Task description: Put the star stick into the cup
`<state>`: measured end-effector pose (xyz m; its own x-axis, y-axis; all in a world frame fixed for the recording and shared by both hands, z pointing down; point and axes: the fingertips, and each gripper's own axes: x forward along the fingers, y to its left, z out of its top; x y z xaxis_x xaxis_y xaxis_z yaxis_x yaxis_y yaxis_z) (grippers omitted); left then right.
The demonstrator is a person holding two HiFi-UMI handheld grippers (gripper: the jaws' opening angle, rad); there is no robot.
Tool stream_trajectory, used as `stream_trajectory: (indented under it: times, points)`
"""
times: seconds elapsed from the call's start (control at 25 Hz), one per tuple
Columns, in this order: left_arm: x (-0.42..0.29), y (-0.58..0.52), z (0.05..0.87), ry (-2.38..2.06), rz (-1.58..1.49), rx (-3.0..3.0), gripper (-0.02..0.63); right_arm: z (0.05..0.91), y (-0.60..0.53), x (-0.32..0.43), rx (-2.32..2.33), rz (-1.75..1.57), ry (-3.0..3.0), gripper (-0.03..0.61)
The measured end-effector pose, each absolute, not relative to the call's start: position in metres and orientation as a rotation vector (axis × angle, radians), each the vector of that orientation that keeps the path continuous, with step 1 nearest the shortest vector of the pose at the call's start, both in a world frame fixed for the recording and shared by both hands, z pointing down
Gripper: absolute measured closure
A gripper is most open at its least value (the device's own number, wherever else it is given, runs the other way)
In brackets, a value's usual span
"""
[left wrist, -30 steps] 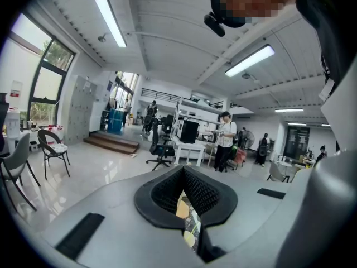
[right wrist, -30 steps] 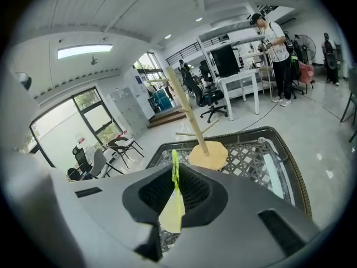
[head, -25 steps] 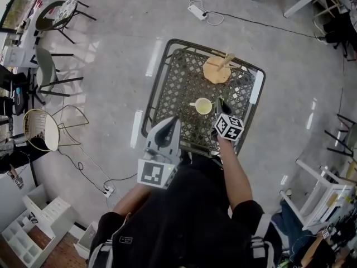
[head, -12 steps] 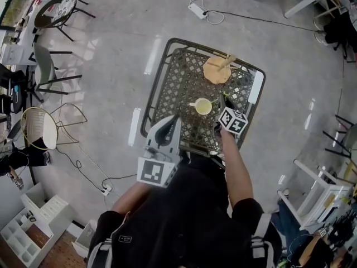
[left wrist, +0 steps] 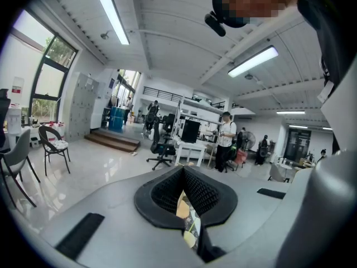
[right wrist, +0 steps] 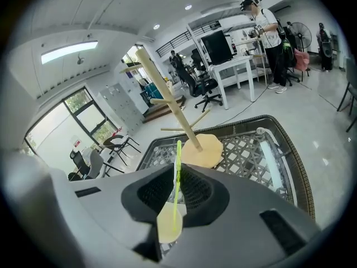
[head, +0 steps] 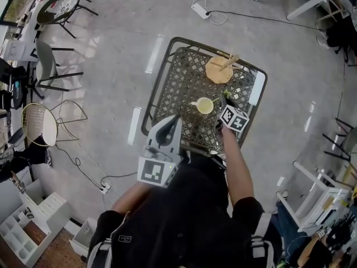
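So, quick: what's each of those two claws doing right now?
Left gripper: fingers closed, holding nothing.
Right gripper: fingers closed on the thin green star stick.

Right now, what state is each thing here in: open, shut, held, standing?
Right gripper: shut on the star stick.
Star stick: held, one end over the cup.
Cup: upright on the table.
Left gripper: shut, empty.
Wooden stand: upright on the table.

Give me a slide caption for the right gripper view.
Right gripper shut on a green stick, yellow cup below, wooden peg stand on the lattice table beyond.
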<state>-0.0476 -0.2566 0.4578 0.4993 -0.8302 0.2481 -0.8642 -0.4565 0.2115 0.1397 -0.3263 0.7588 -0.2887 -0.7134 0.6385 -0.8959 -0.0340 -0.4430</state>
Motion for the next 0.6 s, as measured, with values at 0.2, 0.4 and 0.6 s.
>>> stream_trajectory:
  times: [0.2,0.4,0.6]
  points:
    - [-0.051,-0.253,0.456,-1.433,0.142,2.43,0.598,0.758,-0.325,0.141,1.735,1.231,-2.02,0.552]
    - [-0.054,-0.247,0.454,-1.429,0.132,2.437,0.598,0.754,-0.323,0.144,1.771,1.231,-2.025,0.495]
    - [-0.057,-0.241,0.454,-1.433,0.118,2.438,0.598,0.756,-0.32,0.149,1.795,1.217,-2.01,0.46]
